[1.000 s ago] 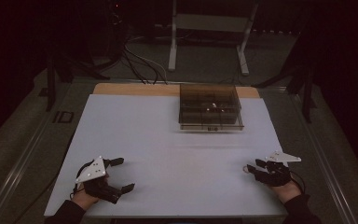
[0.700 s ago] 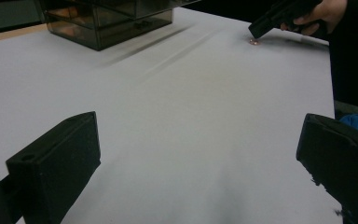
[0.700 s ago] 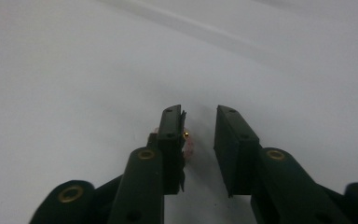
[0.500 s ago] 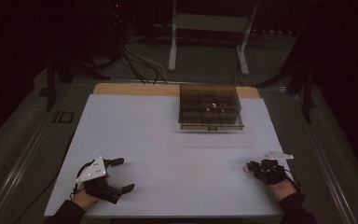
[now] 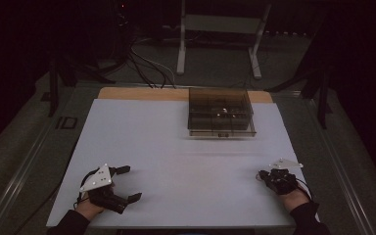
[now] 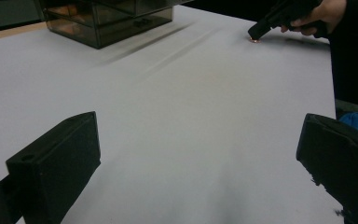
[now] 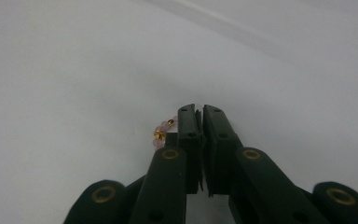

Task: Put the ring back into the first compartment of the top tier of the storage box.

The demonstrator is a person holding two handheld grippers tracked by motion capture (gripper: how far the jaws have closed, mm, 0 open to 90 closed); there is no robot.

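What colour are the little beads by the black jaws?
The beads are pale pink with a few gold ones between; the right gripper view shows them best.

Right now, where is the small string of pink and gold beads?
In the right gripper view the bead string lies on the white table, beside the closed tips of the right gripper, at the table's near right by the high view.

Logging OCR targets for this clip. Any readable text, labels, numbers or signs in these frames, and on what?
No readable text.
Floor mark left of the table: looks like "ID", too dim and small to be sure.
Box: no label seen.
Left gripper, right gripper, beads: no markings.
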